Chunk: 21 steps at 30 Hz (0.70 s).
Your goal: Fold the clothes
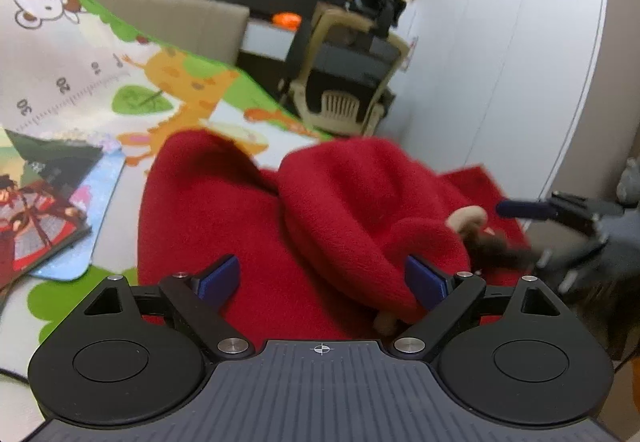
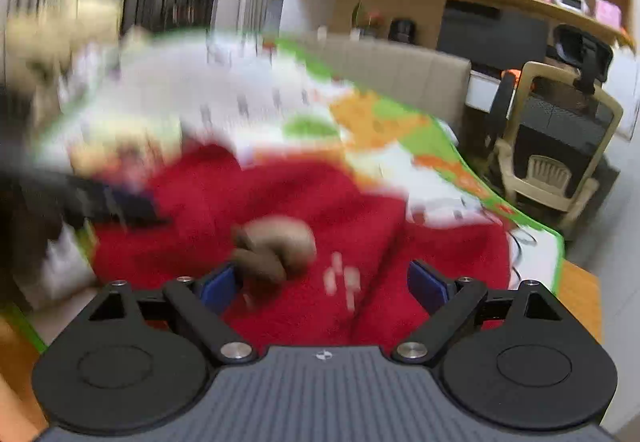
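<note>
Red fleece garment (image 1: 320,210) lay bunched mid-frame on the play mat (image 1: 100,82); left hand-held gripper (image 1: 322,280) and right hand-held gripper (image 2: 324,282) were spread, empty.

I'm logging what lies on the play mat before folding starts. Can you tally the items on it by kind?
Red fleece garment: 1
Flat picture books or cards at the mat's edge: 2, as far as shows
Grippers over the garment: 2, left gripper and right gripper, both open
Total: 5
</note>
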Tool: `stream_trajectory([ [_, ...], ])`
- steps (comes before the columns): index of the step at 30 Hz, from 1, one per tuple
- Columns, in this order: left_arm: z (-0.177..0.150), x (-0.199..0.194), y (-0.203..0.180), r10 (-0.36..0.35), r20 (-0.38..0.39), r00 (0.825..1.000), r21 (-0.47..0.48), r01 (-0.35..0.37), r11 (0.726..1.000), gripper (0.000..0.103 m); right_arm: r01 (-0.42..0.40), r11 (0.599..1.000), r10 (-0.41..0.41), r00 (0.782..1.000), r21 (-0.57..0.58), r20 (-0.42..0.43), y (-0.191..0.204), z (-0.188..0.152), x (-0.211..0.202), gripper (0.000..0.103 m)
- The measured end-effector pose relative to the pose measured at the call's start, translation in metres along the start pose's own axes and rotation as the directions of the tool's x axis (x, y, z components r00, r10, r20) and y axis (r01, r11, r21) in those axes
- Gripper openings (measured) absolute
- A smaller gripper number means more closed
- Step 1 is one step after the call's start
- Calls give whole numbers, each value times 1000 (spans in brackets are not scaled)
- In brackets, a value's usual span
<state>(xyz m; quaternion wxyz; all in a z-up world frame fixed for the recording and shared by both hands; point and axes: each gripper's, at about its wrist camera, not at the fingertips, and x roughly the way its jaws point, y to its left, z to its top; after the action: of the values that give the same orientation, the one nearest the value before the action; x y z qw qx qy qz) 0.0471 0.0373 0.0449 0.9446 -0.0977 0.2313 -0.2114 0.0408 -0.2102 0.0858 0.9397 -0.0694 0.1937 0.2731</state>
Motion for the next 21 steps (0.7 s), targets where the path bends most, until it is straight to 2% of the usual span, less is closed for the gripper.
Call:
stream_trajectory([
  [2,5,-10,-11,-25,35,999,31,24,999,94,-90,993,89,996,78,17,-11,24,-3,32],
  [3,7,-15,-18,-52,47,998,48,49,998,94,-137,984,138,990,117,-1,-14,37,7,30],
  [5,11,-22,-32,-118,61,991,88,113,990,94,-188,974,197,979,125,-56,-16,53,34,30],
  [8,8,-16,-54,-205,17,979,152,200,968,94,-174,982,185,963,75,-194,-3,64,81,30],
  [10,-1,-4,-65,-215,-21,976,185,215,959,92,-128,990,139,948,57,-287,7,62,112,33],
  [13,-9,3,-69,-187,-23,982,208,188,960,89,-129,992,125,937,9,-326,15,53,127,33],
  [14,-10,3,-66,-194,-24,981,199,195,960,89,-138,990,133,937,7,-322,16,54,128,32],
  [17,-9,4,-56,-238,-42,970,152,241,958,92,-93,996,89,971,-8,-221,14,66,127,20],
  [18,-10,4,-56,-245,-47,968,149,250,957,93,-35,998,25,985,-56,-173,13,72,129,20],
  [19,-11,4,-57,-243,-50,969,153,248,957,93,3,996,-16,989,-85,-146,12,76,133,20],
  [21,-13,4,-57,-238,-54,970,159,244,957,93,33,997,-42,991,-77,-128,4,81,132,20],
])
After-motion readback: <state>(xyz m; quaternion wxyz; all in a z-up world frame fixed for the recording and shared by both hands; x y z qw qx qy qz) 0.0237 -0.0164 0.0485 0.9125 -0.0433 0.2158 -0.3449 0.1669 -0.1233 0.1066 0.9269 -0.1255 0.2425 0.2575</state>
